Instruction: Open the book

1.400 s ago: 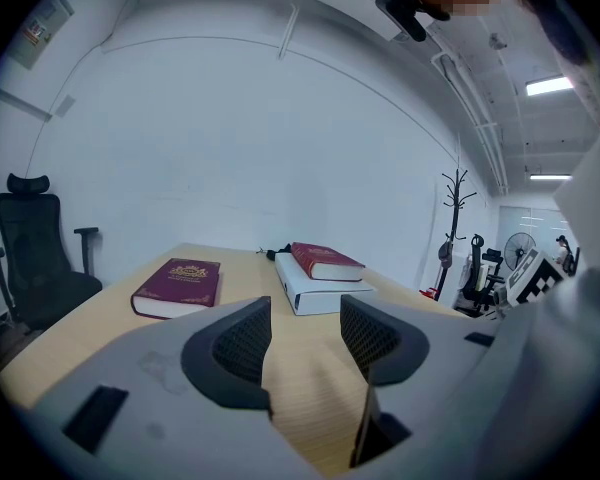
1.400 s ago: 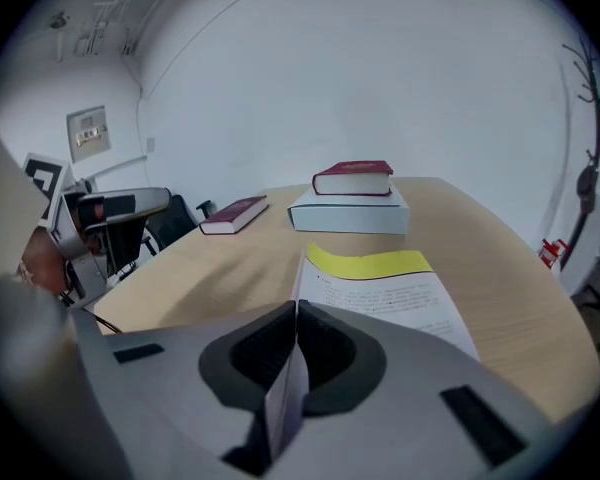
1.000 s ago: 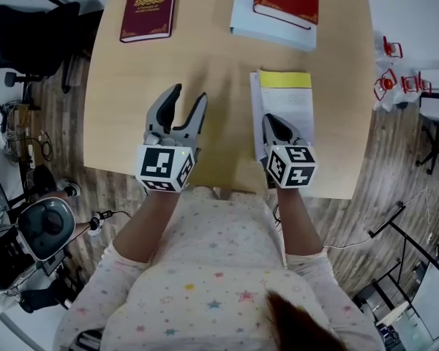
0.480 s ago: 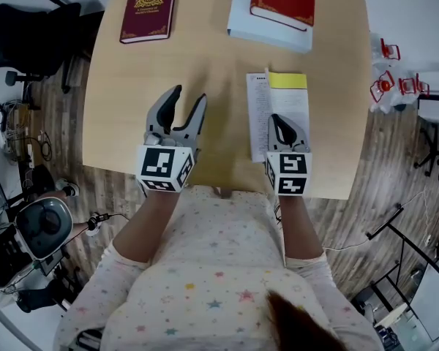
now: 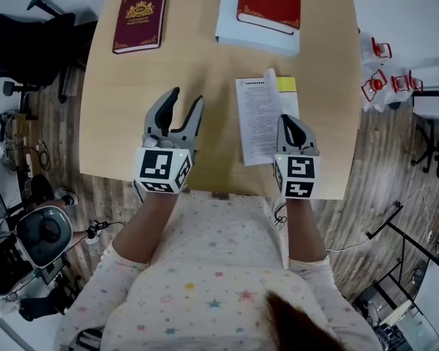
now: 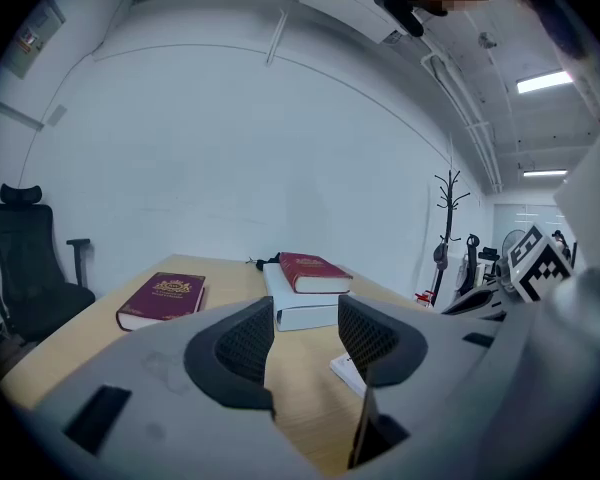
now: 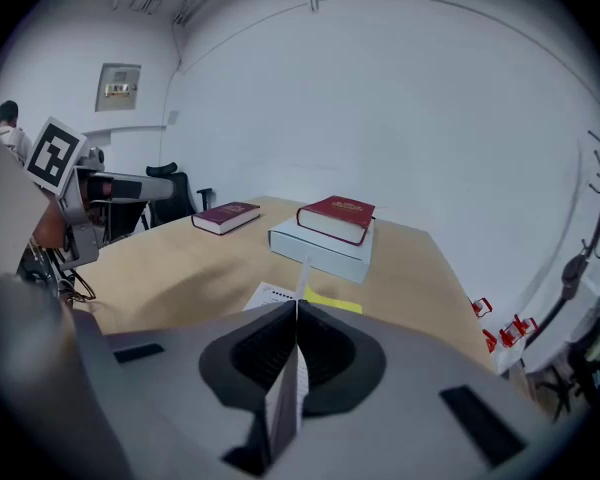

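Observation:
A thin booklet with a yellow cover (image 5: 287,86) lies at the table's near right. Its white printed front leaf (image 5: 260,119) is lifted and tilted over to the left. My right gripper (image 5: 290,121) is shut on that leaf's near right edge. In the right gripper view the jaws (image 7: 296,310) meet on the sheet (image 7: 302,273), which stands on edge between them, with the yellow cover (image 7: 332,304) beyond. My left gripper (image 5: 186,98) hovers over bare table left of the booklet, open with nothing between its fingers (image 6: 305,326). The booklet's corner (image 6: 346,369) shows just past its right jaw.
A dark red book (image 5: 139,20) lies at the far left of the wooden table (image 5: 117,108). A red book (image 5: 269,2) rests on a flat white box (image 5: 233,31) at the far middle. Red clips (image 5: 380,86) hang right of the table; an office chair (image 5: 29,35) stands left.
My right gripper has risen and rolled, swinging the booklet's front leaf up and leftwards so its printed inner side shows. The left gripper has stayed where it was.

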Motion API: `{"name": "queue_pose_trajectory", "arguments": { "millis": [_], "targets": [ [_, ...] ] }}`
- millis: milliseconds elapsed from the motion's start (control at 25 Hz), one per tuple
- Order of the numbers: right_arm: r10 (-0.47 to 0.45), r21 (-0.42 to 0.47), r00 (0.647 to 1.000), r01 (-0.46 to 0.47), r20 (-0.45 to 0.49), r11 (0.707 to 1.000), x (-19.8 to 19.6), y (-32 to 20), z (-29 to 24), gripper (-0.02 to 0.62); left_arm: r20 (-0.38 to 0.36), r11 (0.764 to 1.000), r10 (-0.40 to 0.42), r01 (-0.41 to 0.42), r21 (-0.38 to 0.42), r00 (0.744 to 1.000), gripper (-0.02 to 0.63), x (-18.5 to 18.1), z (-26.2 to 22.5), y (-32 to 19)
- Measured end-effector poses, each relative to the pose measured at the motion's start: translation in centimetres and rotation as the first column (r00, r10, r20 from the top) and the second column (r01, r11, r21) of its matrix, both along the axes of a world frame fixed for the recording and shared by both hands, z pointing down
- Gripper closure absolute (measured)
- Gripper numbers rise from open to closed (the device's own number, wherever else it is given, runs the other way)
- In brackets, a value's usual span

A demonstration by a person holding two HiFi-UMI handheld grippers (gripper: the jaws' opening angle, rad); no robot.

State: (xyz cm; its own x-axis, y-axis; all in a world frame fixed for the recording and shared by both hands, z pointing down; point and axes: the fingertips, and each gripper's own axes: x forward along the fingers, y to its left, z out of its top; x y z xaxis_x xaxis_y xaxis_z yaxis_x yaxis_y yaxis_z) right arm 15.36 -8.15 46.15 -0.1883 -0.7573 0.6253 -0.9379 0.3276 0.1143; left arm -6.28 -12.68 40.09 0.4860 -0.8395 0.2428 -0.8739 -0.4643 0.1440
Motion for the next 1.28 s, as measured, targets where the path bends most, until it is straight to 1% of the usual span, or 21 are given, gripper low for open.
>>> {"name": "queue_pose_trajectory", "arguments": {
  "millis": [80, 240, 400, 560, 880, 1280],
  "targets": [
    [0.005, 0.003, 1.0, -0.005, 0.003, 1.0, 0.4, 0.0, -0.2, 0.588, -0.003, 1.0, 0.005, -0.005, 0.006, 1.0, 0.426, 0.3, -0.2, -0.1],
    [0.017, 0.006, 1.0, -0.017, 0.002, 1.0, 1.2, 0.0, -0.4, 0.588, -0.008, 1.0, 0.027, -0.027, 0.016, 1.0, 0.511, 1.0, -0.4, -0.2],
    [0.03, 0.018, 1.0, -0.03, 0.001, 0.999, 2.1, 0.1, -0.7, 0.588, -0.013, 0.999, 0.047, -0.047, 0.023, 0.999, 0.554, 1.7, -0.5, -0.3],
    [0.045, 0.024, 0.999, -0.045, -0.003, 0.999, 3.2, 0.0, -1.0, 0.588, -0.009, 0.998, 0.055, -0.054, 0.026, 0.998, 0.568, 2.4, -0.6, -0.5],
    [0.072, 0.03, 0.997, -0.071, -0.016, 0.997, 5.4, -0.1, -1.4, 0.588, 0.001, 0.997, 0.073, -0.073, 0.021, 0.997, 0.568, 3.8, -0.5, -1.3],
    [0.121, 0.026, 0.992, -0.12, -0.039, 0.992, 9.3, 0.0, -0.9, 0.586, 0.021, 0.997, 0.078, -0.078, 0.009, 0.997, 0.568, 4.9, 0.0, -1.9]
  ]
}}
